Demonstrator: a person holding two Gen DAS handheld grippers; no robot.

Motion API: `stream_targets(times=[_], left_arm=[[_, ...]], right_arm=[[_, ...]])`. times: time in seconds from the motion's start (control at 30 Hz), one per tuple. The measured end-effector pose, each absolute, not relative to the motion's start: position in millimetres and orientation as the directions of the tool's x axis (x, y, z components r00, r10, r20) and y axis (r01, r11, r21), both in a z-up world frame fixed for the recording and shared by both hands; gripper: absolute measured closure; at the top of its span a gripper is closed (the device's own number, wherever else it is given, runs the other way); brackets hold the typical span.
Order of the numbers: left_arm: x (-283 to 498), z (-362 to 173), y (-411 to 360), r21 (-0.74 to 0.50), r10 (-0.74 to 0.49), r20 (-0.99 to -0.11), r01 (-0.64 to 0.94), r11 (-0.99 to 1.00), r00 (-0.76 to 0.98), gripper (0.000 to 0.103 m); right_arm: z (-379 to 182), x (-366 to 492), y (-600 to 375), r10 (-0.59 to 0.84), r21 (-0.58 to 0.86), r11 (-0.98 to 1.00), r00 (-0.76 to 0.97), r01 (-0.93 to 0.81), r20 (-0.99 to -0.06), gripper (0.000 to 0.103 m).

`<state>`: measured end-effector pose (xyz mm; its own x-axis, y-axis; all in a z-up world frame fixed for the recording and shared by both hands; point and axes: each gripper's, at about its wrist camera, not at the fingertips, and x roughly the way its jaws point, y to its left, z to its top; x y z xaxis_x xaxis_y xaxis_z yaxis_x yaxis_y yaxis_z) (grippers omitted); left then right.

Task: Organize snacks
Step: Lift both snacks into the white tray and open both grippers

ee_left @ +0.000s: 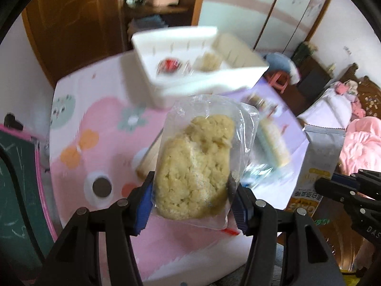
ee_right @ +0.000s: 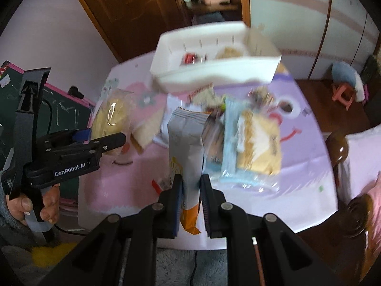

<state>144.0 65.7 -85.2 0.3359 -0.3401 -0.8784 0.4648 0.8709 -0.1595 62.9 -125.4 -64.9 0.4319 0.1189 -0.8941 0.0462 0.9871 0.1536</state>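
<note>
Left gripper (ee_left: pixel 191 197) clamps a clear bag of pale crumbly snack (ee_left: pixel 197 166) above the table (ee_left: pixel 95 124). Right gripper (ee_right: pixel 191 190) pinches a grey-and-orange packet (ee_right: pixel 187 147) upright; the white basket (ee_right: pixel 214 71) sits beyond both.

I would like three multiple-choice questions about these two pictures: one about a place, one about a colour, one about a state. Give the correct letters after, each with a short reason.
1. Where is the white basket?
A. at the far side of the table, beyond the loose snacks
B. on the floor
C. on the bed

2. What colour is the bottom end of the packet in the right gripper?
A. green
B. orange
C. black

3. What is the state of the left gripper?
A. open and holding nothing
B. shut on a spoon
C. shut on the clear bag of pale crumbly snack

Answers:
1 A: it stands on the table cover behind the packets.
2 B: the grey packet ends in orange below the pads.
3 C: both pads press the sides of the clear bag.
</note>
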Motion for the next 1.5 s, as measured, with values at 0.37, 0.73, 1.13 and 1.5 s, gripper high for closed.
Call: stream_targets(times=[0.37,0.73,1.13,1.5], left_arm=[[157.6,-10.7,32.2,-0.170,-0.376,-0.810,0.433,0.885,0.450,0.047],[217.0,39.3,-3.0,-0.118,-0.249,-0.775,0.254,0.960,0.581,0.047],[301.6,39.6,-28.2,-0.074,-0.106,-0.763,0.077,0.994,0.638,0.047],[359.3,1.8,-51.1,-0.056,-0.066,-0.802,0.036,0.998,0.594,0.047]], right_arm=[[26.4,100.3,-155.6,0.117,0.106,0.993,0.566,-0.052,-0.816,0.088],[53.1,189.7,-206.6,0.175,0.111,0.984,0.602,-0.143,-0.779,0.088],[43.8,289.5,-237.3,0.235,0.134,0.970,0.621,-0.205,-0.748,0.088],[-1.7,345.5,-243.6,0.260,0.188,0.965,0.543,-0.184,-0.799,0.088]])
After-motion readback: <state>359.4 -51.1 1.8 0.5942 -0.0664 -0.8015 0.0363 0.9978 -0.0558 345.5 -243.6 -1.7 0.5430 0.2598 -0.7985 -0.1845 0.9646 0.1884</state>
